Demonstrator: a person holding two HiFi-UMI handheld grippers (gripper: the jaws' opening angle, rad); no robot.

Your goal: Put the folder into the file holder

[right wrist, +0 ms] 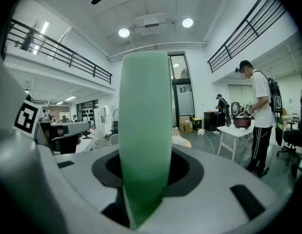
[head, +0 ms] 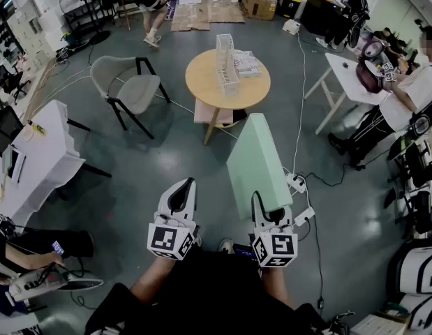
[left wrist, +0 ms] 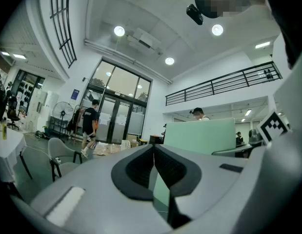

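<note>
Folder [head: 257,162], mint green, stands upright in R gripper [head: 269,213], jaws clamped on its lower edge, over grey floor [head: 167,159], well short of round wood table [head: 202,93]. White file holder [head: 226,63] sits twd table's far edge. L gripper [head: 181,199] closed, empty. Grey chair [head: 128,82] left of table; ppl round room's edges.
</note>
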